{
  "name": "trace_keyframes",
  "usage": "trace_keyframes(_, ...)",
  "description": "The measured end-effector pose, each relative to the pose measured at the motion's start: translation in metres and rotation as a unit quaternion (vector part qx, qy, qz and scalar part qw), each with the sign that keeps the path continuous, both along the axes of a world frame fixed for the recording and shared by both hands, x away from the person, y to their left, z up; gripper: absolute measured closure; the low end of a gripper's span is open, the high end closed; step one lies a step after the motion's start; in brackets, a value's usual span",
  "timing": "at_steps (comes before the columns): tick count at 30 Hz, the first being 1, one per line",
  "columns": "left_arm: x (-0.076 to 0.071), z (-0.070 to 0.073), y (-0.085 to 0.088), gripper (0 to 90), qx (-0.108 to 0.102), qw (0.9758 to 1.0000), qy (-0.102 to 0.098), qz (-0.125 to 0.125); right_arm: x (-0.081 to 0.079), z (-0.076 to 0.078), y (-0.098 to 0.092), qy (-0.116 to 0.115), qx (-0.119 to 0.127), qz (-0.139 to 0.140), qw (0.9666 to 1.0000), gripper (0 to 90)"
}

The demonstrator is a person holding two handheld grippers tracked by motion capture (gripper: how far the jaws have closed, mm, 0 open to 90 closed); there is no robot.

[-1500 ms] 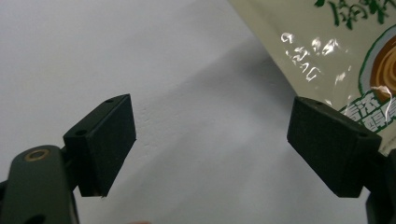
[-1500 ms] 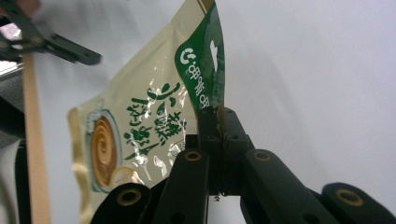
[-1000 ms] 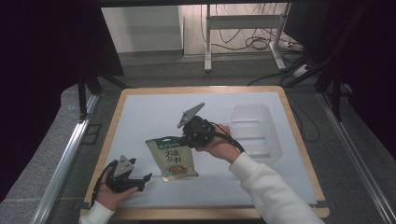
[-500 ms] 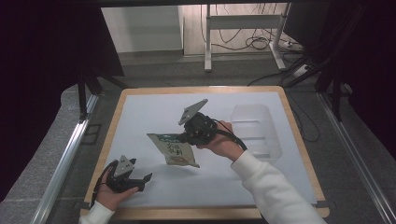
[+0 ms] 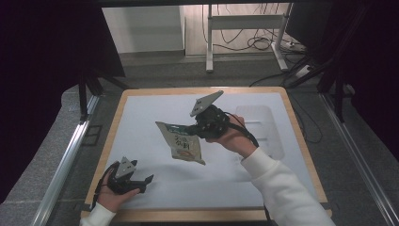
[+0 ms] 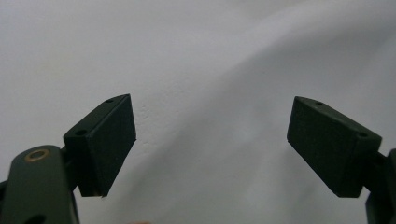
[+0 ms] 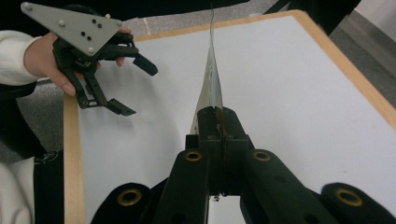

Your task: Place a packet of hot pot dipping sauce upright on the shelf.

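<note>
The snack pouch (image 5: 181, 147) has risen off the counter (image 5: 141, 117) and now hangs tilted above it. Left of the pouch, the left tool (image 5: 139, 183) rests with jaws wide; right of it, the right tool (image 5: 193, 129) pinches its edge, probably bound for the clear tray (image 5: 263, 129).

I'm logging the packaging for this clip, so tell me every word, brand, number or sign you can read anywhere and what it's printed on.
Snack pouch, held off the table by the right gripper: a green band on top and large dark characters on the front, too blurred to read.
In the right gripper view the pouch shows edge-on, so no print is visible.
Grey plates on both grippers: holes only, no lettering.
White table mat: no text.
Nothing is legible.
</note>
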State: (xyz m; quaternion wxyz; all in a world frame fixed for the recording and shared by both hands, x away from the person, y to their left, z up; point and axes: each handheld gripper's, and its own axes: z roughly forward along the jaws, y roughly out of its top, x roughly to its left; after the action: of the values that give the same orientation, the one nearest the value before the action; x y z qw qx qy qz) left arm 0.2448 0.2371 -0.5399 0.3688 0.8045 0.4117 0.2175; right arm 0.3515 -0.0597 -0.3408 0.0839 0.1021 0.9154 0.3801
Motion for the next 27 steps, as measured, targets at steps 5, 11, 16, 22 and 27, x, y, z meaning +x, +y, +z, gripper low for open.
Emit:
trace_keyframes(5, -0.001, -0.001, 0.000, 15.4, 0.006, 1.0000, 0.001, 0.001, 0.005, 0.009, -0.014, -0.007, 0.006, -0.011, 0.9999, 89.3)
trace_keyframes(11, -0.002, -0.001, 0.000, 15.4, 0.011, 0.9999, 0.004, 0.003, 0.013, 0.017, -0.028, -0.011, 0.011, -0.025, 0.9996, 89.3)
trace_keyframes(16, -0.001, -0.003, -0.001, 15.4, 0.010, 0.9999, 0.007, 0.005, 0.020, 0.022, -0.039, -0.012, 0.012, -0.036, 0.9992, 89.3)
trace_keyframes(22, -0.001, -0.003, -0.002, 15.4, 0.010, 0.9999, 0.008, 0.004, 0.025, 0.026, -0.050, -0.018, 0.013, -0.045, 0.9988, 89.3)
trace_keyframes(27, 0.000, -0.003, -0.002, 15.4, 0.011, 0.9999, 0.010, 0.002, 0.030, 0.028, -0.057, -0.017, 0.014, -0.054, 0.9983, 89.3)
